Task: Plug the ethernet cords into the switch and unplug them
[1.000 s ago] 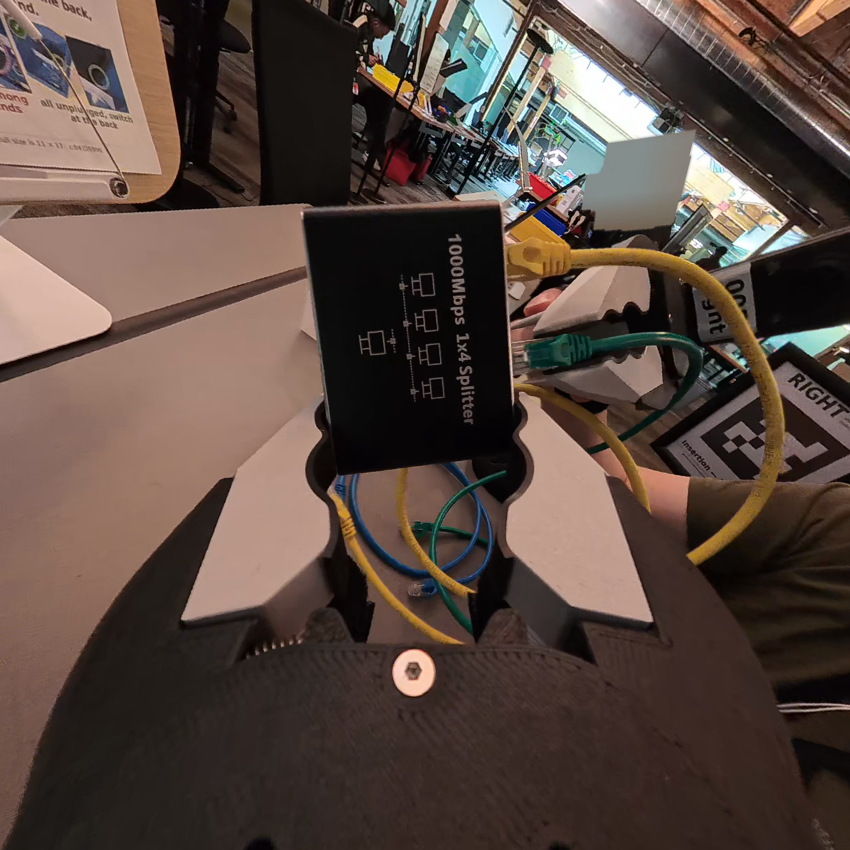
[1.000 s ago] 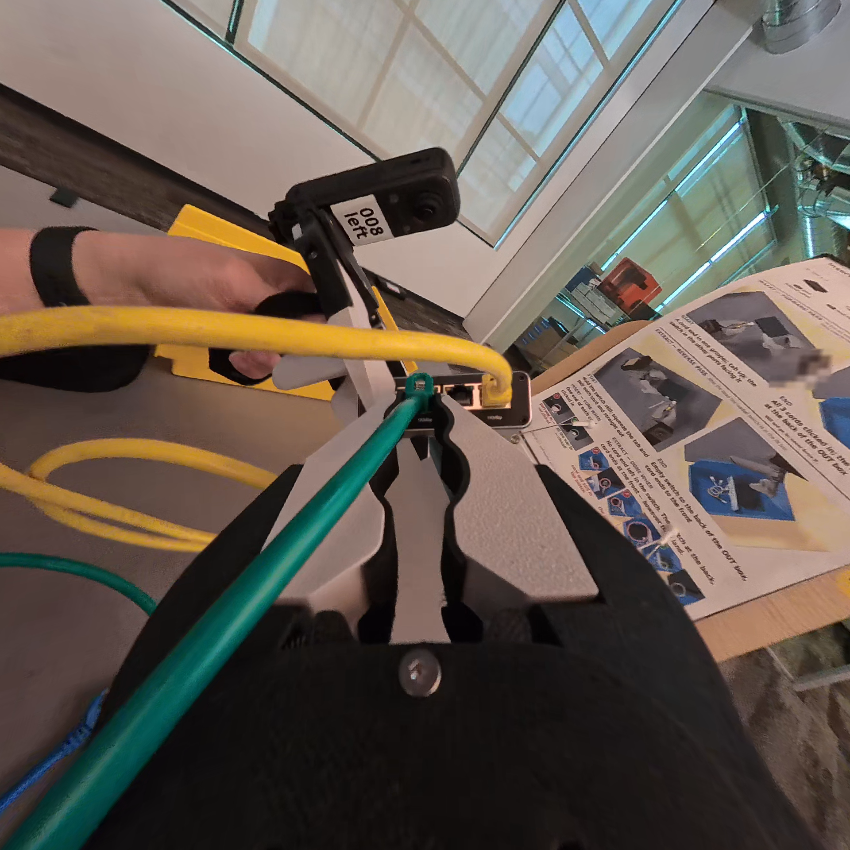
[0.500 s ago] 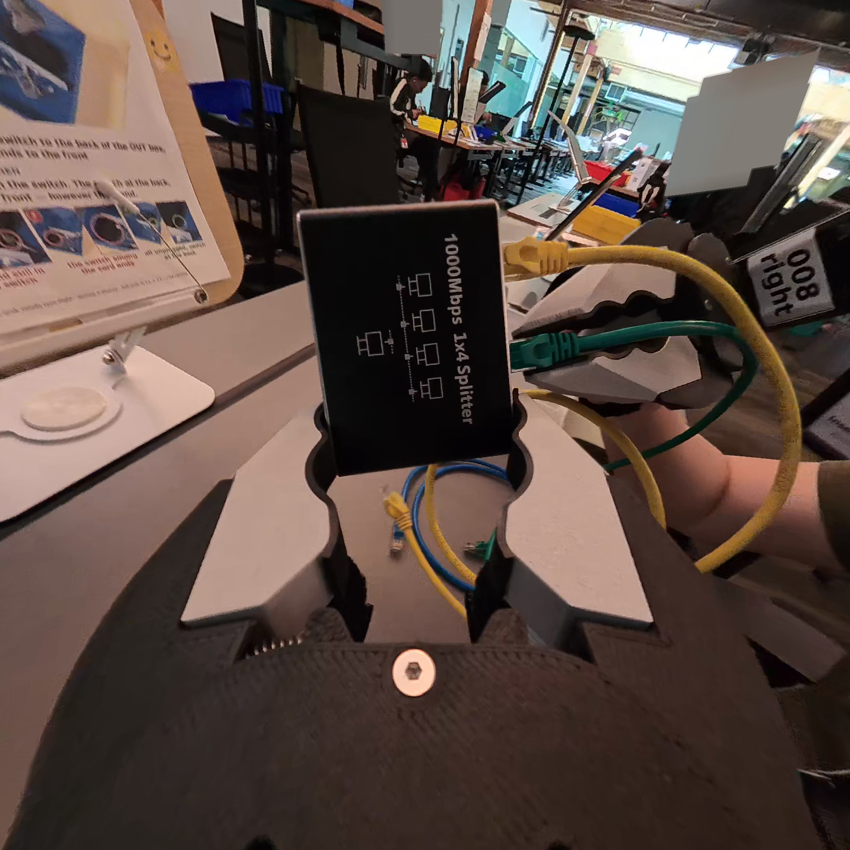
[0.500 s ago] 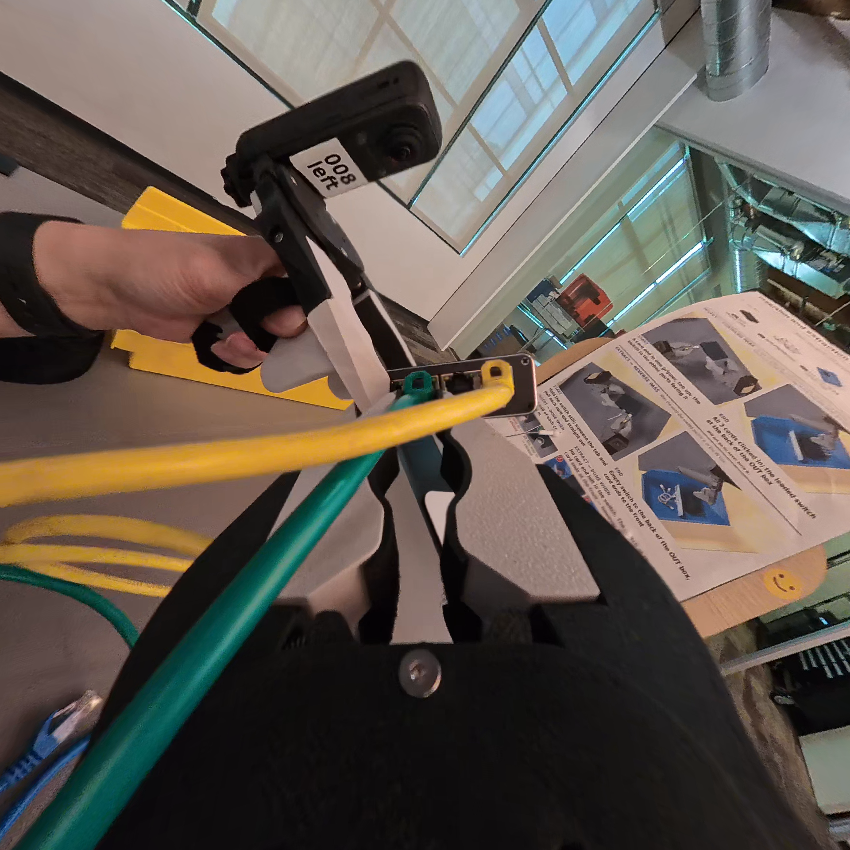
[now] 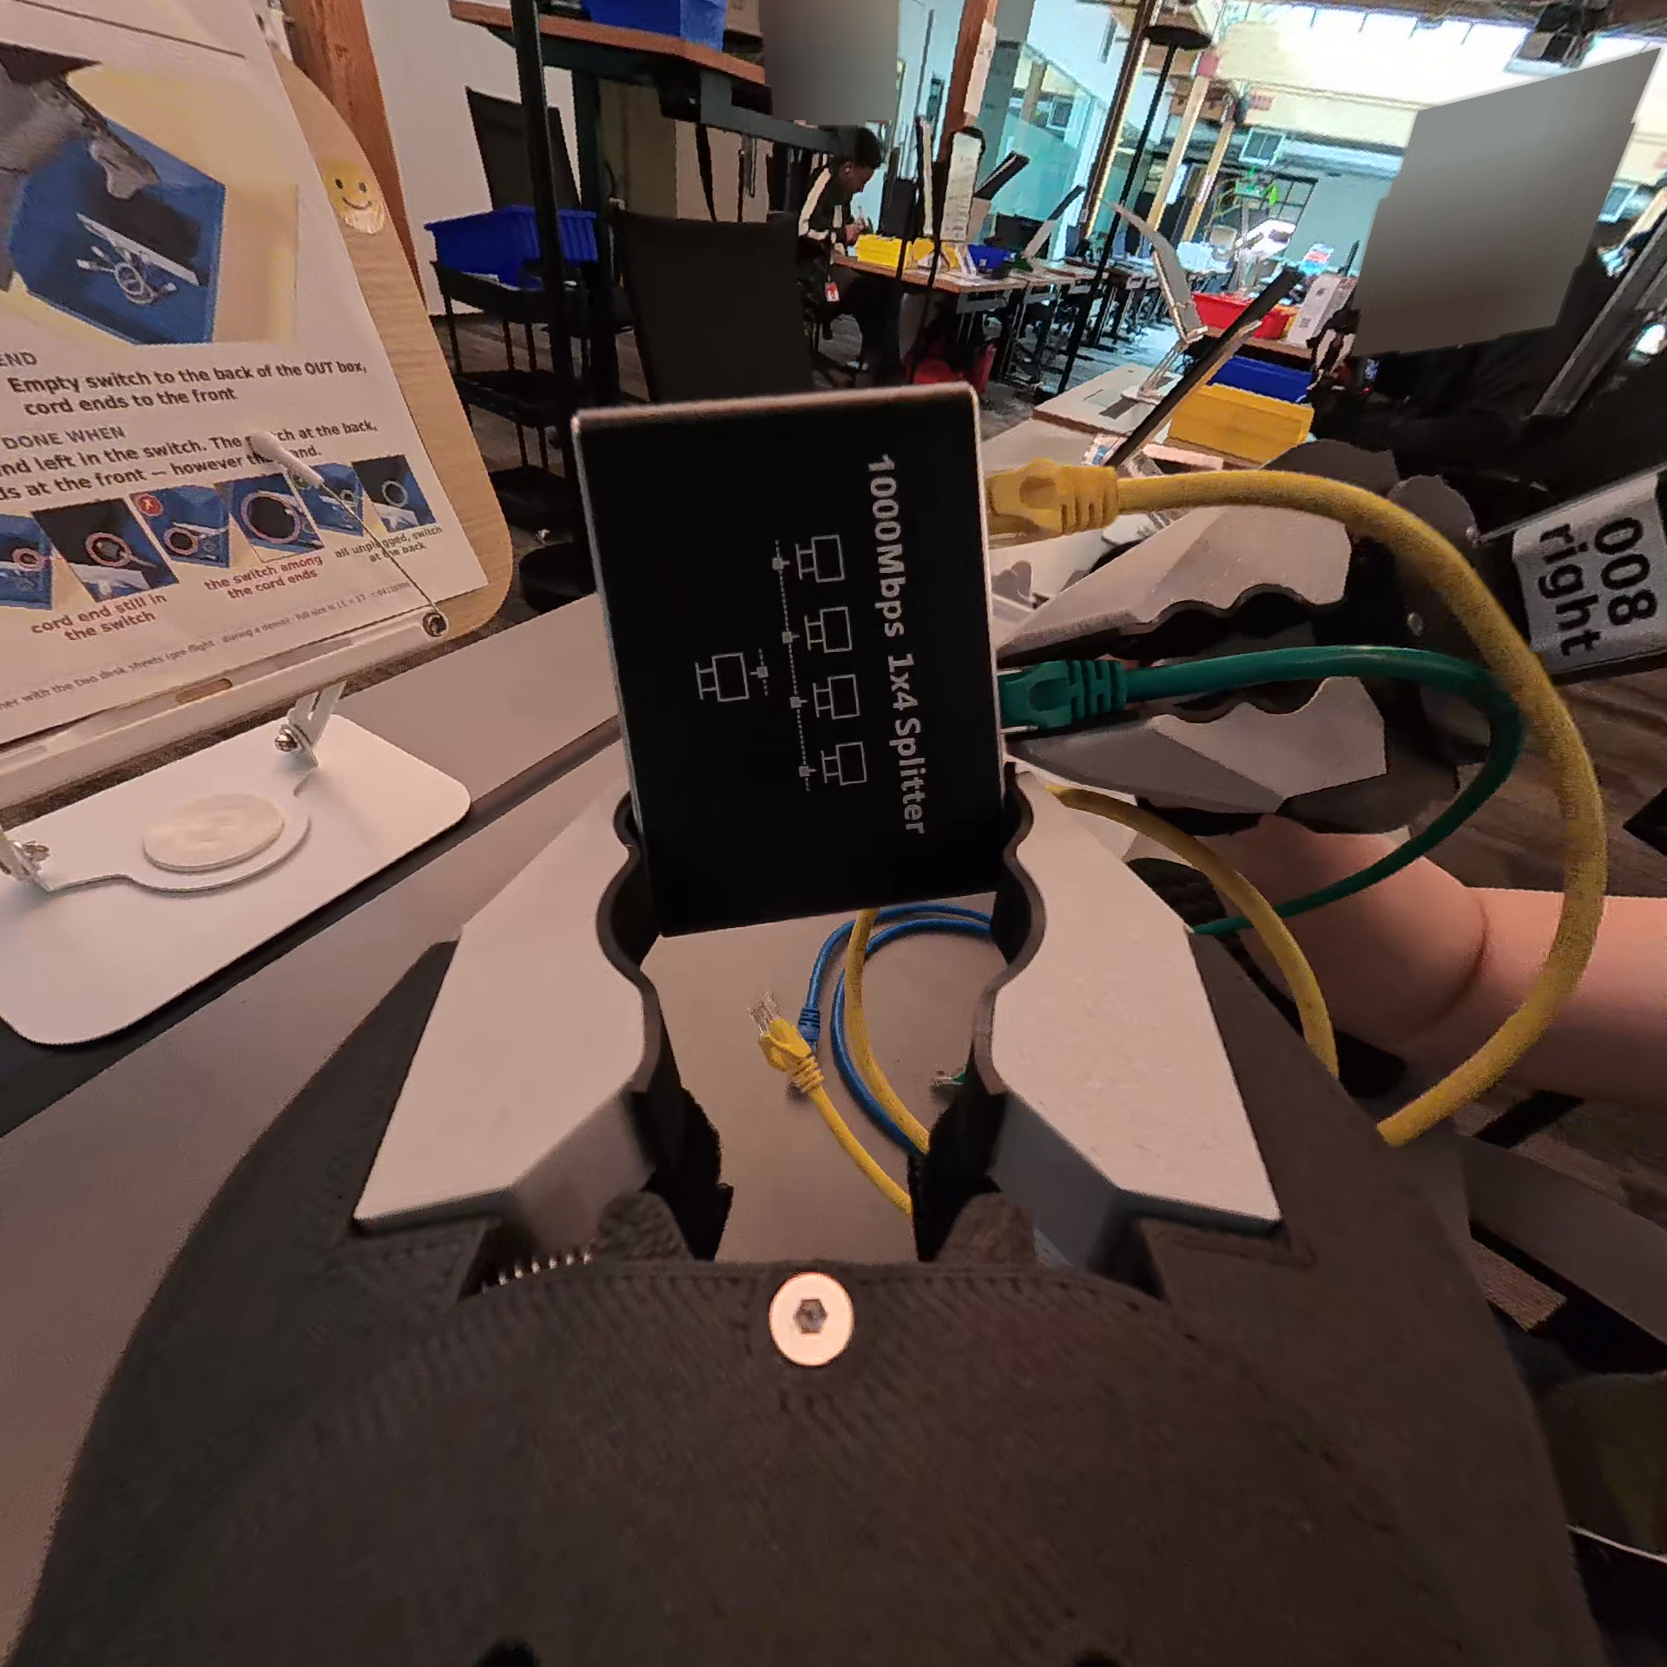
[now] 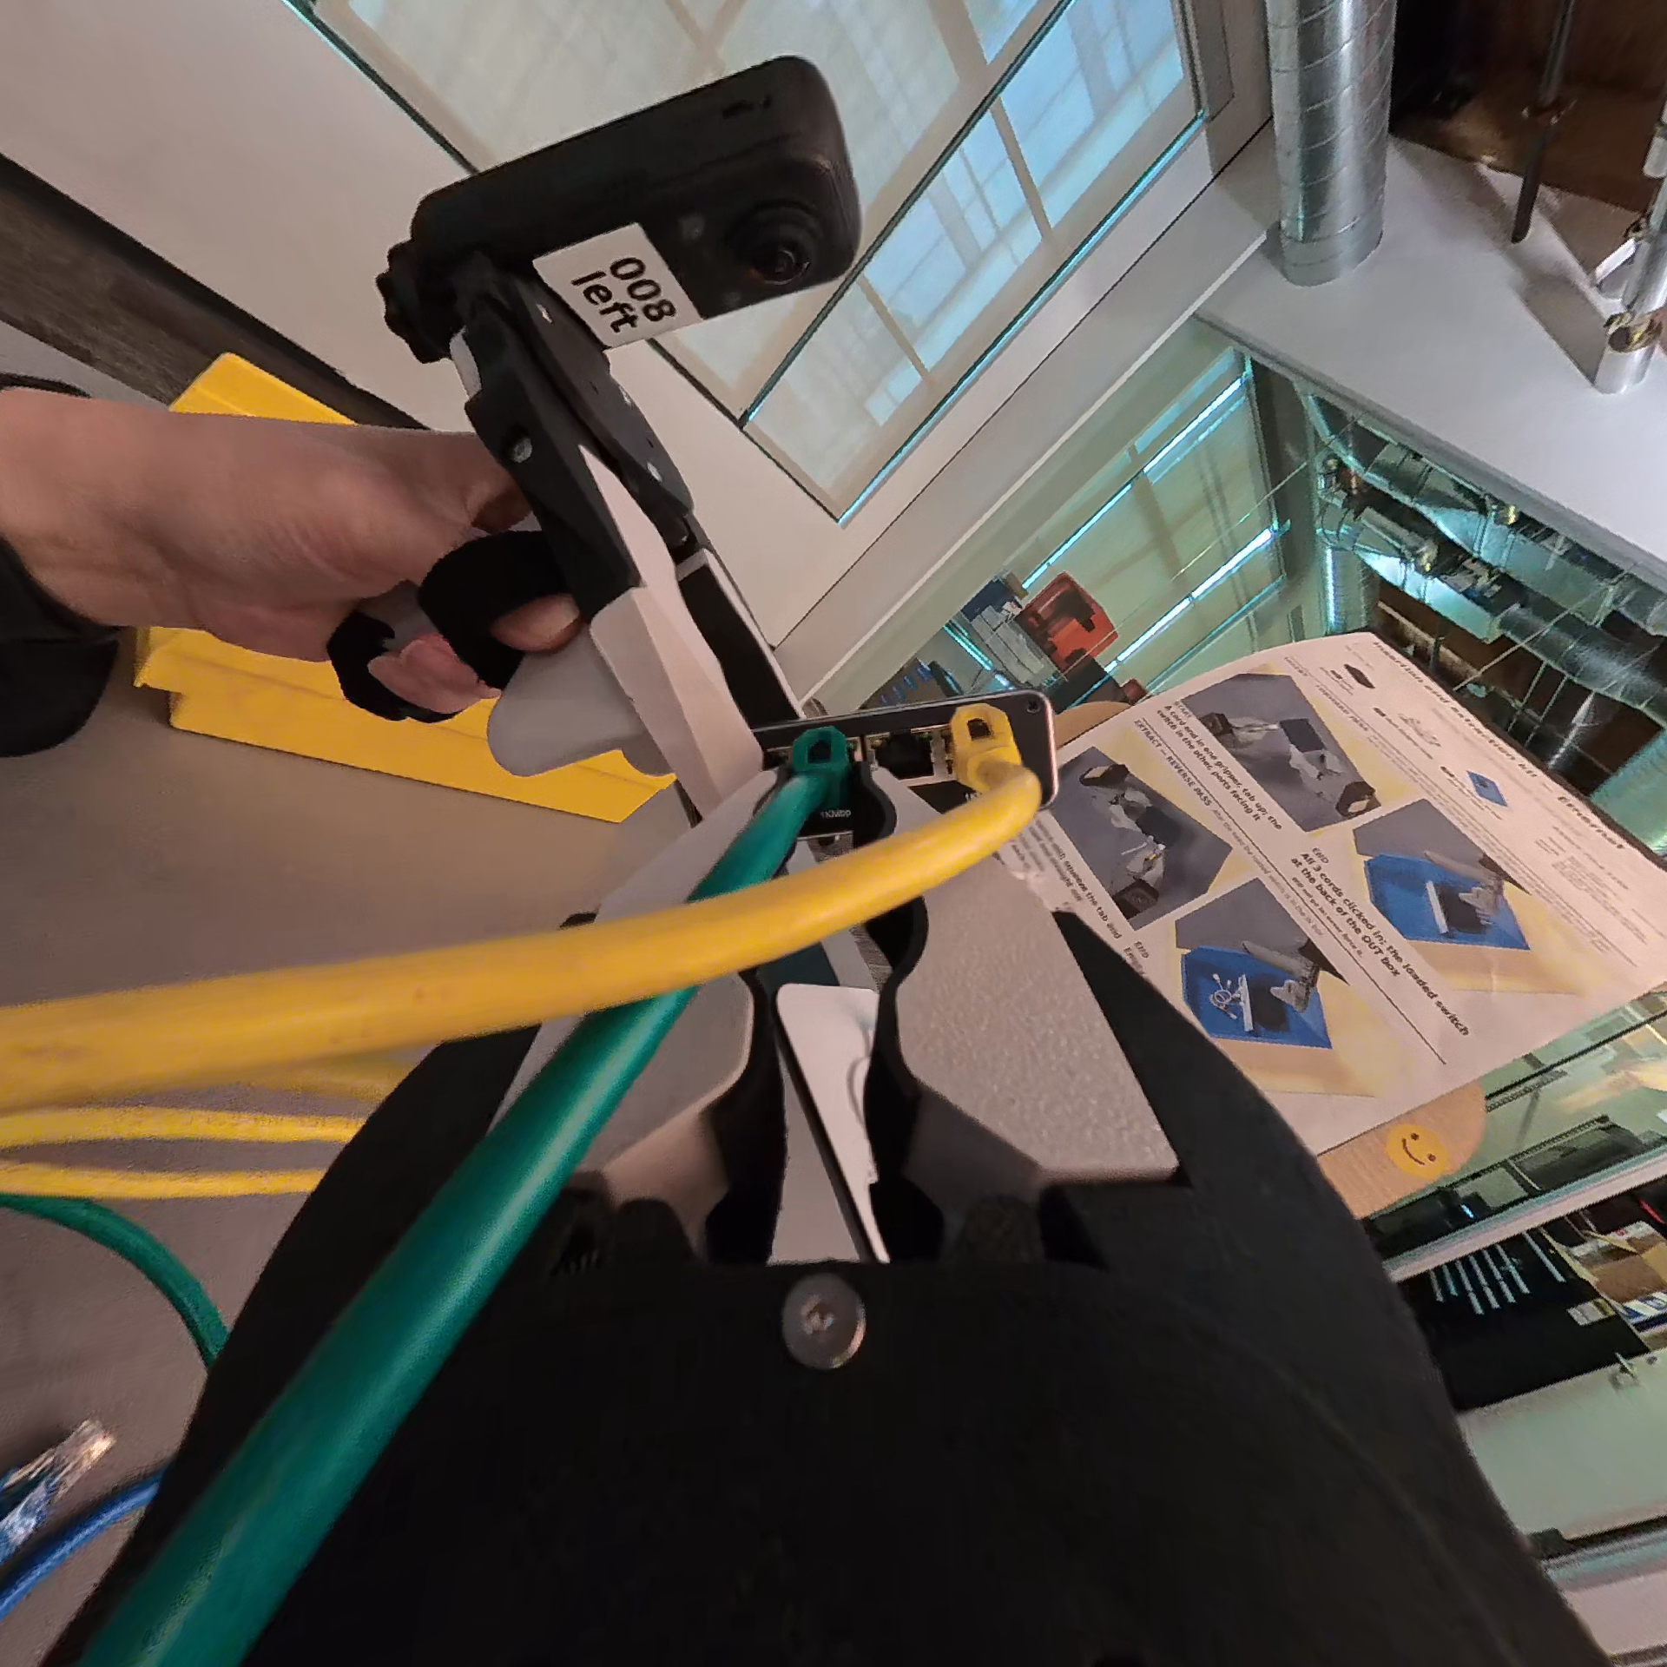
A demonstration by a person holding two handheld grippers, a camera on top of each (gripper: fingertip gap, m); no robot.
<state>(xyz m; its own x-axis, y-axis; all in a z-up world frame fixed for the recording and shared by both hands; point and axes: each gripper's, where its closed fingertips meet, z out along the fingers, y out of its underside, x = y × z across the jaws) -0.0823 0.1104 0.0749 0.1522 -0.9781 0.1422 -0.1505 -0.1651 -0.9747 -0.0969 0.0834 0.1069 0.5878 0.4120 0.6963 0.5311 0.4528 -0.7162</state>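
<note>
Switch held up with two cords plugged in.
Left gripper (image 5: 816,866) clamps the black switch (image 5: 794,649); right gripper (image 5: 1046,672) fingers sit narrowly parted around the green cord (image 5: 1263,690), beside the yellow cord (image 5: 1263,501).

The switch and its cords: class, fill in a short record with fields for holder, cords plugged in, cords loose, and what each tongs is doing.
holder: left tongs, shut on the black switch
plugged in: yellow cord, green cord
loose on table: blue cord, another yellow cord end
right tongs: around the green cord's plug; grip unclear
</note>
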